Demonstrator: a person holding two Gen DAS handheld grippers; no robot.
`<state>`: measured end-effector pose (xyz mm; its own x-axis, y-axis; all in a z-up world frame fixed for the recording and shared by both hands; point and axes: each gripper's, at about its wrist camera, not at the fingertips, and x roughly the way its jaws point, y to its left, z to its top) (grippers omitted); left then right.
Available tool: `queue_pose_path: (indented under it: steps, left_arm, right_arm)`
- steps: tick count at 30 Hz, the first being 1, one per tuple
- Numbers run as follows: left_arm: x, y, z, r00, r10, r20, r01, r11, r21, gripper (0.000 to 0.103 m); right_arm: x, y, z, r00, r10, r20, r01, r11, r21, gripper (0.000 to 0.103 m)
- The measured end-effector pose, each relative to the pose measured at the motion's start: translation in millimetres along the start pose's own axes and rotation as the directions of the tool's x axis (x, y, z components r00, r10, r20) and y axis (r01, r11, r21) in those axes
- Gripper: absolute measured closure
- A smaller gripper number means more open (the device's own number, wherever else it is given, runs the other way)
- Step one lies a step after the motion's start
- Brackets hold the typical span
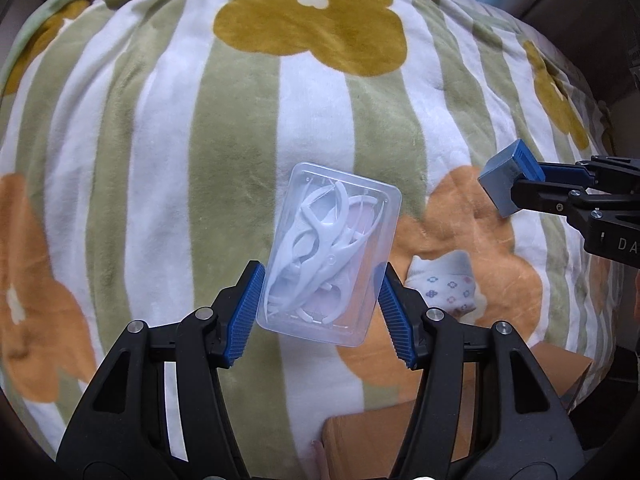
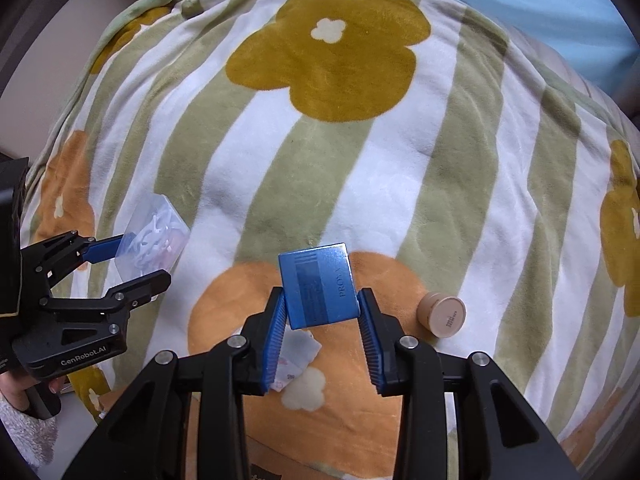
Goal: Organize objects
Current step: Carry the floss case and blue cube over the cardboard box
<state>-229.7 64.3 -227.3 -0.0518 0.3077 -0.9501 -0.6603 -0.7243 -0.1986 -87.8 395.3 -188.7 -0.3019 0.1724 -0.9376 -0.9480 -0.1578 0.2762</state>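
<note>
My left gripper (image 1: 320,300) is shut on a clear plastic box of white floss picks (image 1: 330,256) and holds it above the flowered blanket (image 1: 168,128). It also shows in the right wrist view (image 2: 154,240), at the left, in the left gripper (image 2: 132,264). My right gripper (image 2: 322,320) is shut on a small blue box (image 2: 320,284) printed with "PROYA"; the box also shows in the left wrist view (image 1: 510,178), at the right, in the right gripper (image 1: 516,184).
A small beige round jar (image 2: 442,314) lies on its side on the blanket (image 2: 360,152), right of my right gripper. A small patterned white packet (image 1: 444,282) (image 2: 298,360) lies under the grippers. A brown cardboard box (image 1: 372,432) sits at the near edge.
</note>
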Motion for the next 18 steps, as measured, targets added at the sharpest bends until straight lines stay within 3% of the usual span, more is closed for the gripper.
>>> queue_pose_path:
  steps: [6,18]
  left_arm:
    - [-36.4,-8.1,-11.9,1.000,-0.019,0.023,0.019,1.000,-0.011,0.049]
    - [-97.2,-34.9,-58.8,0.996,-0.043,0.080,0.041,0.999,0.036,0.049]
  right_arm:
    - [-32.1,12.6,-11.5,0.999,-0.008,0.039,0.007,1.000,0.028,0.070]
    - [-107.3,10.4,-74.1,0.989,0.001,0.146,-0.021,0.990,0.140,0.070]
